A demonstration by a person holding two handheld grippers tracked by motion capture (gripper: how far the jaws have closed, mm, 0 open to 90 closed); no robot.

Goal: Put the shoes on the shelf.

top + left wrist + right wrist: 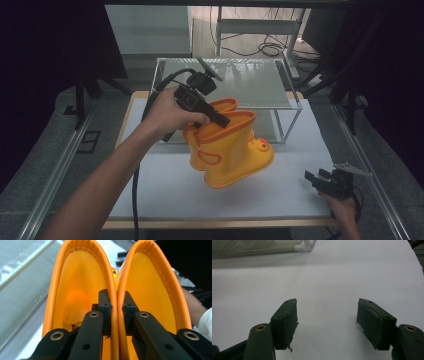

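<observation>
Pinching two yellow rubber boots (227,150) by their touching inner rims, left gripper (220,120) closed, lifted tilted over white worktop (165,185) middle; right gripper (314,179) wide open, empty, near right front corner.

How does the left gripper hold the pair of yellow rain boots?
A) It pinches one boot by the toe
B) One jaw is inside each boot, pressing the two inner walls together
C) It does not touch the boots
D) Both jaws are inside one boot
B: in the left gripper view, the left gripper has one jaw inside each of the boots, clamping their adjoining walls.
</observation>
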